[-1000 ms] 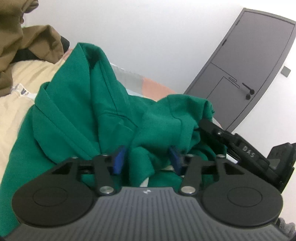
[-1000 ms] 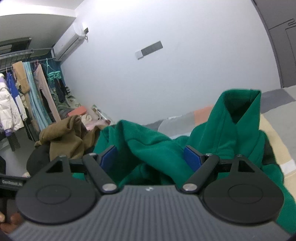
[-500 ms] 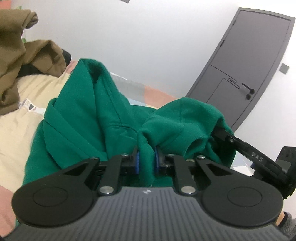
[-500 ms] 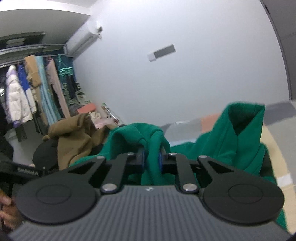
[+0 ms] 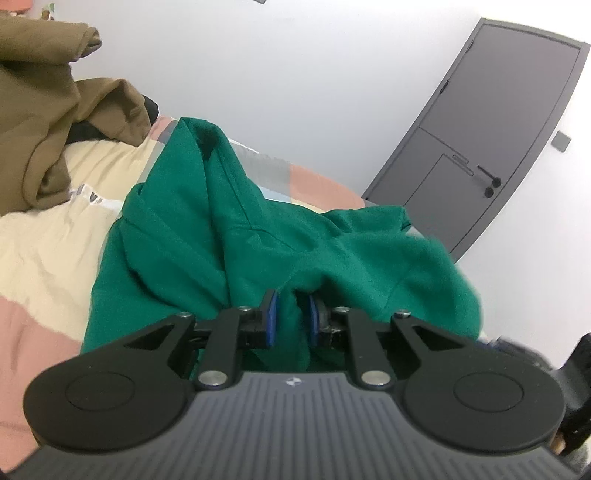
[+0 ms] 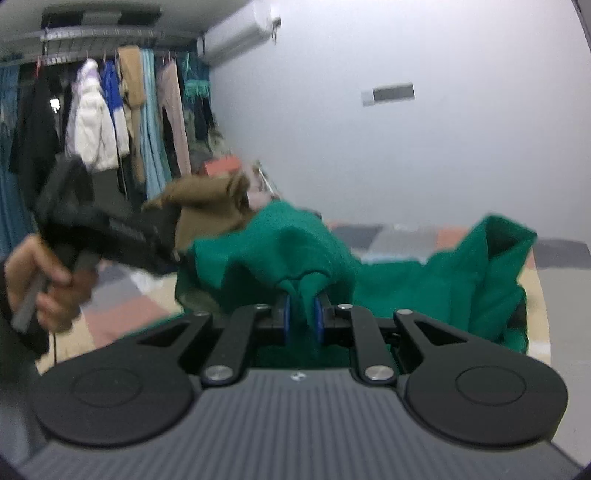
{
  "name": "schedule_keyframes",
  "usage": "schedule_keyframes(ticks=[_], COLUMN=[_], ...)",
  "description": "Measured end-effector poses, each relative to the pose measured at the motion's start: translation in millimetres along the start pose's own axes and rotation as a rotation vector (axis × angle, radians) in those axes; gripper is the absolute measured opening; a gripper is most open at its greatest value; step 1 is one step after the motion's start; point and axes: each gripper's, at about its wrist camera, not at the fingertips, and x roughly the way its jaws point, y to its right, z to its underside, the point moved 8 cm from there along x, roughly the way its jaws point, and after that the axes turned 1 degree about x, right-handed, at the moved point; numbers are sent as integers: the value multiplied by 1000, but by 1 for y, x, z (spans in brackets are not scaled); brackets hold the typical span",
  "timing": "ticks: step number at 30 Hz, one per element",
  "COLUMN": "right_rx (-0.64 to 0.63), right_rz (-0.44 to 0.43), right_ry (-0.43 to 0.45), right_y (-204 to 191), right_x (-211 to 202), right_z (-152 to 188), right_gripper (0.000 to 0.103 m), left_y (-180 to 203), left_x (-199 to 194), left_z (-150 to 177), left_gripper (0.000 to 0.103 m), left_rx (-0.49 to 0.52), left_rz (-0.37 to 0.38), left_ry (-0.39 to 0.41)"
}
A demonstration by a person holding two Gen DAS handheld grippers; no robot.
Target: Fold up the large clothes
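A large green fleece hoodie lies heaped on a bed covered with a patchwork quilt of cream, pink and grey squares. Its pointed hood stands up toward the far side of the bed, and the rest of the cloth is bunched and raised toward the near edge.

The left hand-held gripper has just been closing, and its blue pads now pinch a fold of the green fleece between them, the jaws drawn narrow around the cloth. The right hand-held gripper has likewise just been closing and clamps another gathered fold of the same hoodie, which rises in a ridge out of its narrow jaws.

In the right wrist view, a person's hand grips the handle of the black left tool at the left edge, blurred, with the tool's nose reaching toward the green cloth.

A crumpled olive-brown garment sits on the bed beyond the hoodie, apart from it. A dark grey door with a black handle stands in the white wall behind the bed. On the other side of the room, a rail of hanging clothes runs under a white wall-mounted air conditioner.
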Motion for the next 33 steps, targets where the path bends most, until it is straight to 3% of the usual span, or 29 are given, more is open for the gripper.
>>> schedule_keyframes(ticks=[4, 7, 9, 11, 15, 18, 25, 33], right_rx=[55, 81, 117, 157, 207, 192, 210, 140], right_rz=[6, 0, -17, -38, -27, 28, 33, 79], right_ry=[-96, -97, -61, -20, 40, 4, -36, -209], right_y=[4, 7, 10, 14, 20, 21, 15, 23], right_x=[-8, -19, -28, -35, -33, -15, 25, 64], right_z=[21, 22, 16, 9, 2, 9, 19, 53], right_gripper=[18, 24, 48, 57, 58, 58, 57, 56], left_y=[-3, 1, 7, 14, 29, 35, 37, 32], left_x=[-16, -19, -19, -18, -6, 10, 45, 77], left_z=[7, 6, 4, 3, 13, 23, 42, 63], left_gripper=[31, 43, 43, 44, 44, 44, 44, 44], left_rx=[-38, -59, -53, -42, -6, 20, 67, 141], left_rz=[41, 75, 91, 118, 125, 115, 66, -14], left_ry=[20, 38, 56, 63, 30, -7, -85, -183])
